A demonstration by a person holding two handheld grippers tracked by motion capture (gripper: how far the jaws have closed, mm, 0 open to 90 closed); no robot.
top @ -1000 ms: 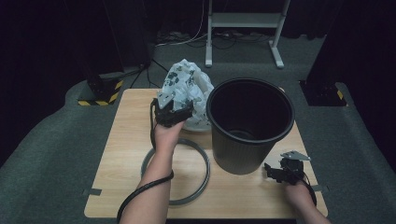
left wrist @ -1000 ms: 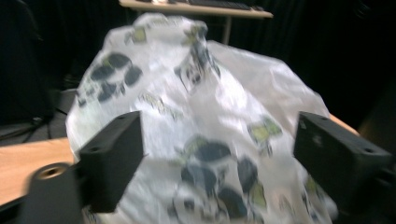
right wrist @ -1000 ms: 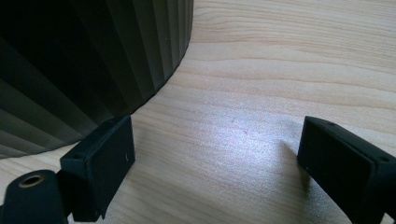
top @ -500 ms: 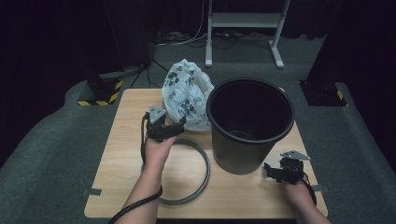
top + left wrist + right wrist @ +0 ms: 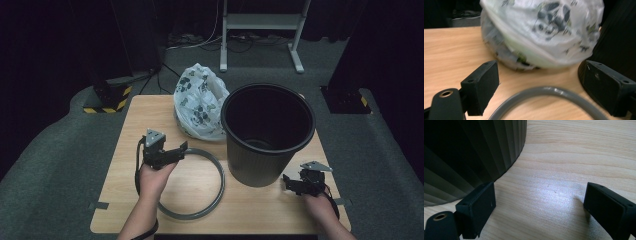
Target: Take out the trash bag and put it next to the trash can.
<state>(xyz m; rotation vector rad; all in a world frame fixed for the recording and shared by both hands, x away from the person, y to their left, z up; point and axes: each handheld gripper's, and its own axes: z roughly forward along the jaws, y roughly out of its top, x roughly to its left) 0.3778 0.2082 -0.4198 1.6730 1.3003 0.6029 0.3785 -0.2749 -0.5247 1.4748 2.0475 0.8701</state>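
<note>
The room is dark. A grey carpet covers the floor around the table. A white stand sits at the far side, with cables on the floor beside it. A black base with yellow-black striped tape stands at far left of the table; another stands at far right.

The table is light wood with visible grain, its near corners marked by grey tape.

A black ribbed bin stands upright right of centre, mouth open.

A white printed bag rests at the far edge, just left of the bin and touching it.

A grey ring lies flat on the table, near of the bag and just left of the bin.

The left gripper is above the ring's far-left arc, jaws apart, holding nothing, pointed toward the bag.

The right gripper is low over the table near the bin's base, jaws apart and empty.
</note>
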